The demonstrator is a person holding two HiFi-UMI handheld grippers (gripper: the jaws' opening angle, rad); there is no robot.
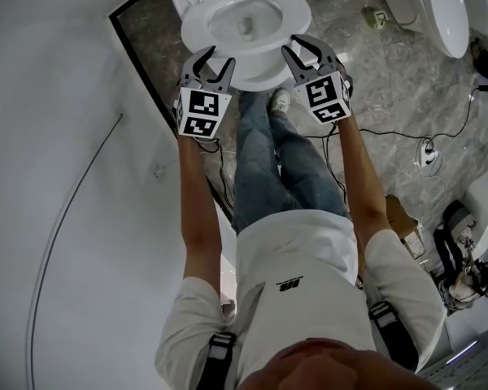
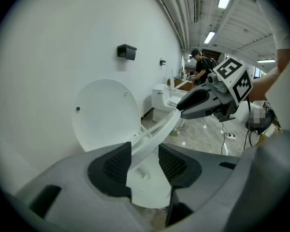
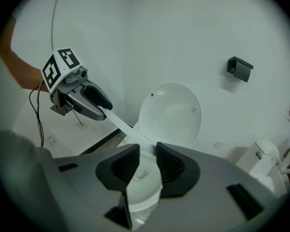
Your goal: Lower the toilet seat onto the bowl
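A white toilet stands against the wall, its lid (image 2: 106, 115) upright behind it. The toilet seat (image 1: 197, 24) is a white ring tilted above the bowl (image 1: 246, 24). My left gripper (image 1: 218, 58) grips the seat's front left rim, and in the left gripper view the seat (image 2: 159, 129) runs up between the pads of the left gripper (image 2: 145, 161). My right gripper (image 1: 301, 49) holds the front right rim. In the right gripper view the thin seat edge (image 3: 123, 124) passes between the pads of the right gripper (image 3: 143, 161). Each gripper also sees the other one clamped on the ring.
A white wall (image 1: 57, 136) lies close on the left. More toilets (image 1: 439, 6) stand at the upper right. Cables and a power strip (image 1: 427, 149) lie on the marble floor, with boxes further right. A black fixture (image 2: 127, 51) hangs on the wall. Another person (image 2: 200, 64) stands far off.
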